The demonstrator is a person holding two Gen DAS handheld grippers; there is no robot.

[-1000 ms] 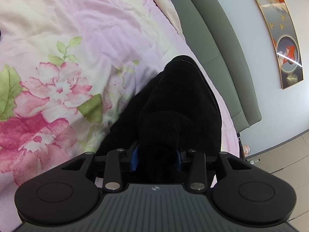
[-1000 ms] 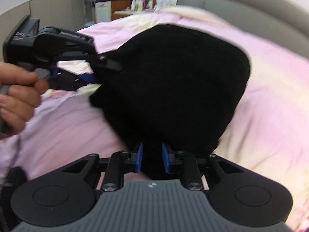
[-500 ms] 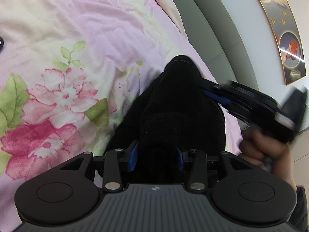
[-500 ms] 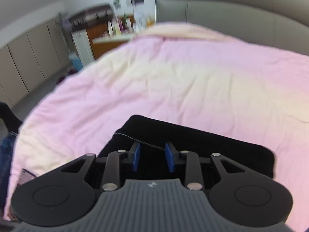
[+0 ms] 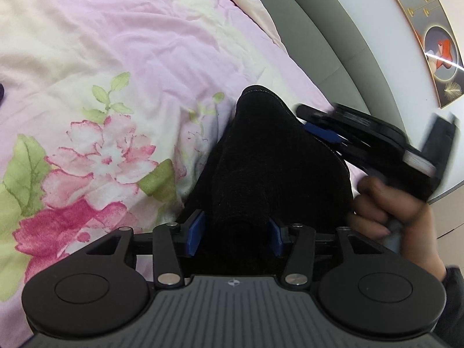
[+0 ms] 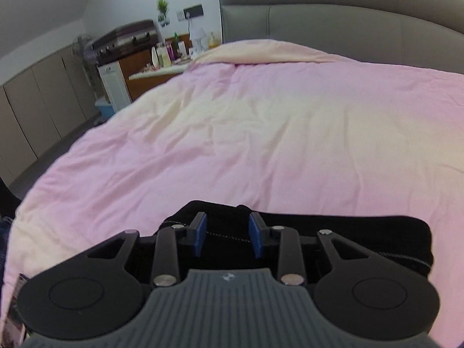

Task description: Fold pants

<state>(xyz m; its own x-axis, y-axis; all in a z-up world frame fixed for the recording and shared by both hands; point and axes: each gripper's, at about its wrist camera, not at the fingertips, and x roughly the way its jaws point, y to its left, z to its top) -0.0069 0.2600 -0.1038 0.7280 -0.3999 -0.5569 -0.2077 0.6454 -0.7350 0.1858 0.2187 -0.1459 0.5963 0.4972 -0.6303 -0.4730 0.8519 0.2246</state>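
The black pants [image 5: 269,168] lie folded in a thick bundle on the pink floral quilt [image 5: 121,58]. My left gripper [image 5: 235,235] sits at the bundle's near end with a raised fold of cloth between its blue pads; its jaws are opening and the pads no longer pinch. The right gripper [image 5: 317,129], held by a hand [image 5: 391,217], reaches the bundle's right edge. In the right wrist view the right gripper [image 6: 228,233] hovers over the flat stitched hem of the pants [image 6: 362,229], jaws opening, a clear gap between the pads.
A grey padded headboard [image 6: 348,29] runs behind the bed. A dresser with bottles [image 6: 162,55] and cupboards [image 6: 34,101] stand beyond the bed's left side. A framed picture [image 5: 435,43] hangs on the wall. The quilt [image 6: 261,130] spreads wide beyond the pants.
The right gripper carried the lifted pants end across and down onto the bed, coming in at the right of the left wrist view. Both pairs of pads have spread apart.
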